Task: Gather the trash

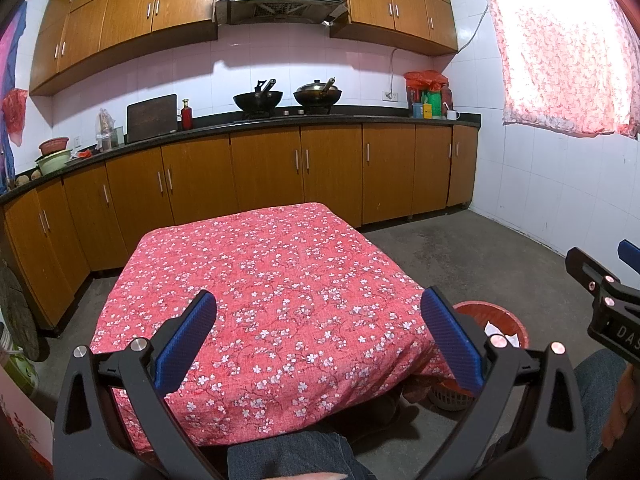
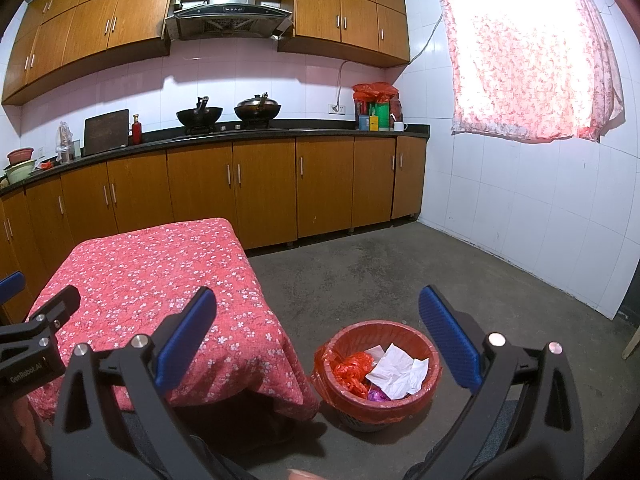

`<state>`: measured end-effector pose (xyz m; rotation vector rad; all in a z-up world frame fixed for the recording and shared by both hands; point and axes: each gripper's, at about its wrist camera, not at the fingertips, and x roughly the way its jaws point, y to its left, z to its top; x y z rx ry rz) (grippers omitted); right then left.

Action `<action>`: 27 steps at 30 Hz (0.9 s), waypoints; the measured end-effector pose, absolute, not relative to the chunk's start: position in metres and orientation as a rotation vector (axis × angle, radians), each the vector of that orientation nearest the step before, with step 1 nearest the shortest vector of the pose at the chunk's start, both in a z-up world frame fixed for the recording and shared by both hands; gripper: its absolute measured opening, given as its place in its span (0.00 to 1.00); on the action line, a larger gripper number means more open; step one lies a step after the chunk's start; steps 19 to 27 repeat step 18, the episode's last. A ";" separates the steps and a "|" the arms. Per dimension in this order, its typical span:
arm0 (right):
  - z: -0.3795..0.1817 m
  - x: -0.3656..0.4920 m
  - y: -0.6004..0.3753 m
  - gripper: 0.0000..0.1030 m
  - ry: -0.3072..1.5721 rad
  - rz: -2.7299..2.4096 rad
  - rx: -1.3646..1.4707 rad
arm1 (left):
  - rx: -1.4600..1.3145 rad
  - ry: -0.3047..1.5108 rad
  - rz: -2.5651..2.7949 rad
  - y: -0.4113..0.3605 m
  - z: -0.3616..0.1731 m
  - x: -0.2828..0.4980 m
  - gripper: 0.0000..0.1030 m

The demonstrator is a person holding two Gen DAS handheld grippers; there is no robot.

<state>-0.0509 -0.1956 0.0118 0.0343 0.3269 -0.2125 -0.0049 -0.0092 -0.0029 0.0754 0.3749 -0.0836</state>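
A round bin lined with a red bag stands on the floor by the table's right near corner. Inside it lie crumpled white paper, a red plastic bag and a bit of purple wrapper. In the left wrist view only the bin's rim shows behind my finger. My left gripper is open above the near part of the red floral tablecloth, holding nothing. My right gripper is open, hanging above the bin and the table corner, also with nothing in it.
Wooden cabinets and a dark counter with two woks run along the far wall. Grey concrete floor stretches to the right as far as the white tiled wall. A person's jeans-clad legs are at the bottom edge.
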 end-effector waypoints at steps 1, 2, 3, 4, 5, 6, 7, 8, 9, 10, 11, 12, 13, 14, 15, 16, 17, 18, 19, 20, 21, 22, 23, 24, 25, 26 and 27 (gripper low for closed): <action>0.012 -0.051 -0.196 0.96 0.327 -0.212 0.035 | 0.074 0.376 -0.084 -0.009 -0.003 -0.005 0.98; 0.012 -0.051 -0.196 0.96 0.327 -0.212 0.035 | 0.075 0.376 -0.085 -0.009 -0.003 -0.005 0.98; 0.012 -0.051 -0.195 0.96 0.327 -0.212 0.034 | 0.075 0.376 -0.085 -0.009 -0.004 -0.005 0.98; 0.012 -0.051 -0.195 0.96 0.327 -0.213 0.034 | 0.074 0.377 -0.086 -0.009 -0.004 -0.005 0.98; 0.011 -0.051 -0.194 0.96 0.326 -0.213 0.034 | 0.073 0.377 -0.087 -0.009 -0.004 -0.005 0.98; 0.012 -0.051 -0.194 0.96 0.327 -0.213 0.035 | 0.072 0.378 -0.086 -0.010 -0.005 -0.006 0.98; 0.011 -0.051 -0.194 0.96 0.327 -0.213 0.035 | 0.070 0.378 -0.087 -0.010 -0.006 -0.006 0.98; 0.011 -0.051 -0.194 0.96 0.327 -0.213 0.035 | 0.069 0.379 -0.087 -0.010 -0.006 -0.006 0.98; 0.011 -0.051 -0.194 0.96 0.327 -0.214 0.035 | 0.069 0.379 -0.085 -0.010 -0.006 -0.007 0.98; 0.011 -0.051 -0.194 0.96 0.327 -0.214 0.035 | 0.068 0.379 -0.084 -0.011 -0.006 -0.007 0.98; 0.012 -0.051 -0.195 0.96 0.327 -0.213 0.035 | 0.067 0.381 -0.083 -0.011 -0.007 -0.007 0.98; 0.012 -0.051 -0.194 0.96 0.326 -0.213 0.034 | 0.067 0.382 -0.084 -0.011 -0.007 -0.007 0.98; 0.012 -0.051 -0.195 0.96 0.326 -0.213 0.035 | 0.067 0.383 -0.083 -0.012 -0.007 -0.007 0.98; 0.011 -0.051 -0.194 0.96 0.326 -0.213 0.035 | 0.066 0.383 -0.084 -0.011 -0.007 -0.007 0.98; 0.011 -0.051 -0.193 0.96 0.326 -0.213 0.035 | 0.066 0.383 -0.086 -0.011 -0.007 -0.007 0.98; 0.011 -0.051 -0.193 0.96 0.326 -0.214 0.035 | 0.066 0.383 -0.086 -0.011 -0.007 -0.006 0.98; 0.012 -0.051 -0.193 0.96 0.326 -0.214 0.035 | 0.066 0.384 -0.086 -0.011 -0.007 -0.006 0.98; 0.012 -0.051 -0.194 0.96 0.327 -0.213 0.035 | 0.067 0.384 -0.087 -0.011 -0.007 -0.006 0.98; 0.012 -0.051 -0.194 0.96 0.327 -0.213 0.035 | 0.067 0.384 -0.087 -0.011 -0.007 -0.006 0.98; 0.012 -0.051 -0.194 0.96 0.327 -0.213 0.035 | 0.067 0.384 -0.087 -0.011 -0.007 -0.006 0.98; 0.012 -0.051 -0.194 0.96 0.327 -0.213 0.035 | 0.067 0.384 -0.087 -0.011 -0.007 -0.006 0.98; 0.012 -0.051 -0.194 0.96 0.327 -0.213 0.035 | 0.067 0.384 -0.087 -0.011 -0.007 -0.006 0.98; 0.012 -0.051 -0.194 0.96 0.327 -0.213 0.035 | 0.067 0.384 -0.087 -0.011 -0.007 -0.006 0.98; 0.012 -0.051 -0.194 0.96 0.327 -0.213 0.035 | 0.067 0.384 -0.087 -0.011 -0.007 -0.006 0.98; 0.012 -0.051 -0.194 0.96 0.327 -0.213 0.035 | 0.067 0.384 -0.087 -0.011 -0.007 -0.006 0.98; 0.012 -0.051 -0.194 0.96 0.327 -0.213 0.035 | 0.067 0.384 -0.087 -0.011 -0.007 -0.006 0.98; 0.012 -0.051 -0.194 0.96 0.327 -0.213 0.035 | 0.067 0.384 -0.087 -0.011 -0.007 -0.006 0.98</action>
